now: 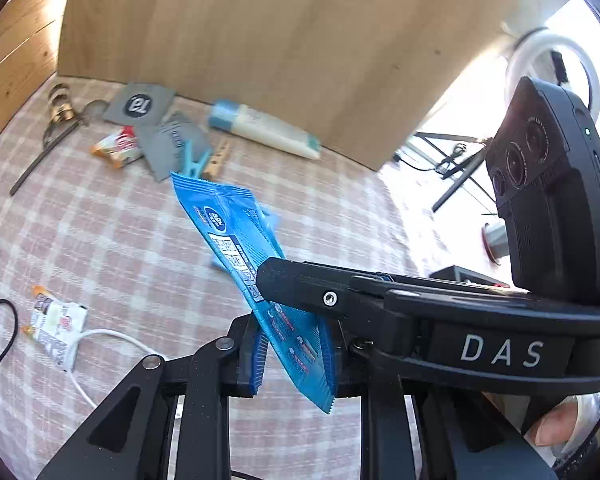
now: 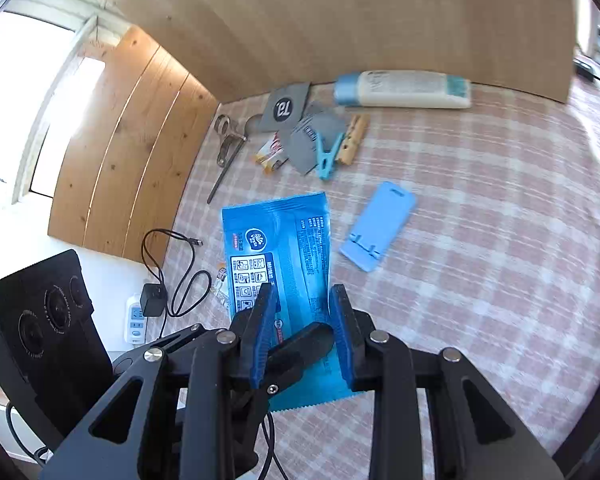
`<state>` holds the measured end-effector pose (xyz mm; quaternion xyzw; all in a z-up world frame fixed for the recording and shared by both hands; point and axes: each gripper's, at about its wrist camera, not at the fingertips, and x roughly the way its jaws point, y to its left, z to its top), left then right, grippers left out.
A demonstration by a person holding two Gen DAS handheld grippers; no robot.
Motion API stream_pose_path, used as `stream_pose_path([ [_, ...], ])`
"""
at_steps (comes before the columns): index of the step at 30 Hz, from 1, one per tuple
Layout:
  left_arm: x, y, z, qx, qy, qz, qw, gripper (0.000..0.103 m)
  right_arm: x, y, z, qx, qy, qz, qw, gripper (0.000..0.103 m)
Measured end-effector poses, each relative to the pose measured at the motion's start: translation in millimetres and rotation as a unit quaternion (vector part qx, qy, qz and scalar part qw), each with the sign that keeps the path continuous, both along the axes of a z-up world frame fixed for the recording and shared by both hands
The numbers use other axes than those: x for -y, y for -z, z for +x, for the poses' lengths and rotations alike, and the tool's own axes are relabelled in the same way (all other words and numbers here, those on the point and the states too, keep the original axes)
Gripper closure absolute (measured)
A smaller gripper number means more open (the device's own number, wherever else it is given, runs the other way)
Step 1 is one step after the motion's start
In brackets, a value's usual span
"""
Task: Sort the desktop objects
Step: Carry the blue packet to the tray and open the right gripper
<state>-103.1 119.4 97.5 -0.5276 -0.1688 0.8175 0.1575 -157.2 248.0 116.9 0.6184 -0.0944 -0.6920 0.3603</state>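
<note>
At the centre of the left wrist view, the blue foil snack packet [image 1: 240, 240] hangs tilted off the pink-and-white checked tablecloth [image 1: 120, 248], its top edge towards 11 o'clock. The left gripper [image 1: 296, 344] is clamped across the packet's lower end, with a ribbed blue pad [image 1: 260, 354] pressed against one face. A black finger of the right gripper [image 2: 302, 312] crosses the packet from 3 o'clock. In the right wrist view, the packet runs between that gripper's two pads, which stand apart. Whether they press on its edges cannot be determined.

In the right wrist view:
- At 2 o'clock from the packet, a light blue plastic phone stand [image 2: 378, 226] lies flat on the cloth.
- At 12 o'clock, a teal plastic clothes peg [image 2: 327, 156] lies just beside a wooden clothes peg [image 2: 354, 140].
- Next to them are overlapping grey cards [image 2: 286, 108] and a small orange-and-white wrapper [image 2: 272, 154].
- Beyond these, a cream tube with a pale blue cap [image 2: 404, 89] lies against the upright wooden board [image 2: 340, 20].
- At 11 o'clock lies a long metal tool [image 2: 226, 144].
- At 9 o'clock, a black cable [image 2: 180, 280] lies coiled.

In the left wrist view, a white printed sachet [image 1: 56, 328] lies at 8 o'clock, touching a white cable [image 1: 100, 336].
</note>
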Motion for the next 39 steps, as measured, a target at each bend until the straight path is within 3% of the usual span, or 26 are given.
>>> stream_pose_path([
  [6,-90,-19,7,-0.018,0.092,0.008,0.9955,0.083,-105,-27,9,-0.023,0.077,0.0,0.997,0.074],
  [12,-177,-35,25,-0.016,0.18,0.021,0.9832,0.083,-203,-41,24,-0.034,0.15,0.016,0.988,0.074],
  [24,-321,-50,68,-0.014,0.325,0.028,0.9452,0.083,-355,-55,63,-0.041,0.273,0.038,0.96,0.074],
  [28,-357,-49,82,-0.012,0.362,0.017,0.9319,0.082,-383,-57,71,-0.043,0.29,0.06,0.954,0.074],
  [30,-369,-47,88,-0.019,0.375,-0.007,0.9268,0.082,-394,-59,75,-0.051,0.299,0.075,0.95,0.074],
  [34,-368,-42,91,-0.019,0.376,-0.028,0.926,0.082,-411,-64,80,-0.059,0.315,0.08,0.944,0.072],
  [39,-341,-40,83,-0.015,0.347,-0.035,0.937,0.082,-408,-63,81,-0.057,0.314,0.071,0.945,0.068],
])
